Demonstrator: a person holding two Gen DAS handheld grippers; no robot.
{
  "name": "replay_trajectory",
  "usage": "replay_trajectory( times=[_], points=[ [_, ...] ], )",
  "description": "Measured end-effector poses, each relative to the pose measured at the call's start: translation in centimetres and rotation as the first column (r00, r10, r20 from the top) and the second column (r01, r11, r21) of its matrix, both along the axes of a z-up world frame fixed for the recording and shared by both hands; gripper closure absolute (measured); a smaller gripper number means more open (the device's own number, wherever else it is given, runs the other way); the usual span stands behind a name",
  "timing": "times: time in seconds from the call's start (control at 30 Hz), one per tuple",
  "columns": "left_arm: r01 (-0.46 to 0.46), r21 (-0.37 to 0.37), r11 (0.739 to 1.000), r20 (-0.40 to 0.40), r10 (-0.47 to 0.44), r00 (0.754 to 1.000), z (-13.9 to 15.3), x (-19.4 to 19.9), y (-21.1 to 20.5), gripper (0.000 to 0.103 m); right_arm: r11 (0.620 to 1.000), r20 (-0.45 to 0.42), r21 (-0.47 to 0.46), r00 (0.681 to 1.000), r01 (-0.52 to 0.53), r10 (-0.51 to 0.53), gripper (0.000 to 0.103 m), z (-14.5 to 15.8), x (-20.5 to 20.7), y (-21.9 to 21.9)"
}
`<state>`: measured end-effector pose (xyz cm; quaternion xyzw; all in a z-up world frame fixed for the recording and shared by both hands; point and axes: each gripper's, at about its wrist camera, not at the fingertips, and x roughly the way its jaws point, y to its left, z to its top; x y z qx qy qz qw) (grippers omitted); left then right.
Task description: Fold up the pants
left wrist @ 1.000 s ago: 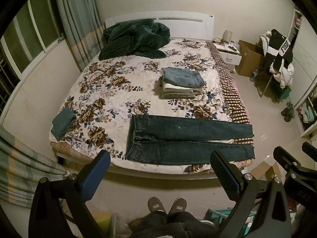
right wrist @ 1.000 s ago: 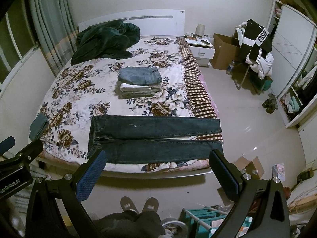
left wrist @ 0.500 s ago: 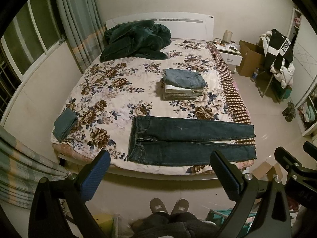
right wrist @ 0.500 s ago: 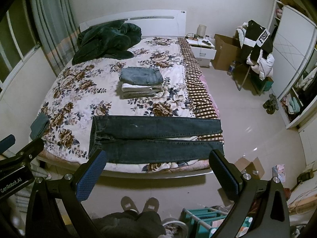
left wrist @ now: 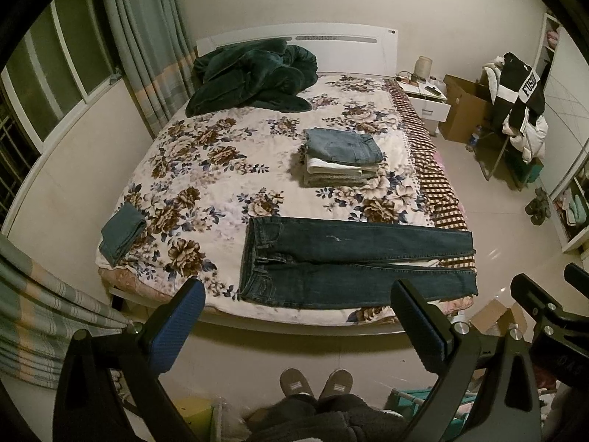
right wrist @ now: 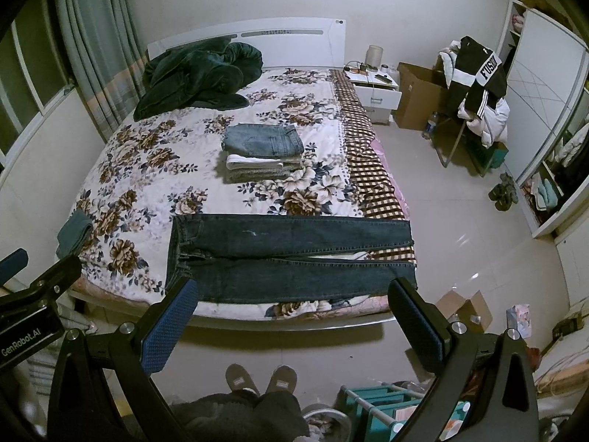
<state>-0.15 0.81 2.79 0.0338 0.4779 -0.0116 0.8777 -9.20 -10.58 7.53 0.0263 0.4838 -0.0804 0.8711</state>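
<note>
Edging slightly nearer the bed (left wrist: 257, 169) than before, left gripper (left wrist: 294, 309) and right gripper (right wrist: 292, 307) spread wide, empty, dark jeans (left wrist: 353, 265) lay flat, legs side by side.

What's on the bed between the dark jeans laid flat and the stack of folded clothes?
Nothing: between the dark jeans and the stack of folded clothes only bare floral bedspread shows, clearest in the right wrist view.
</note>
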Motion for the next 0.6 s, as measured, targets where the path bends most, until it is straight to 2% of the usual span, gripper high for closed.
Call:
replay_trajectory(
  times=[0.6],
  points=[
    [-0.022,0.005,1.000,-0.013,0.022,1.000,-0.8,0.5,-0.1,0.000,0.999,-0.024,0.022,0.999,-0.025,0.025,0.000,-1.1,0.4,-0.2]
  ],
)
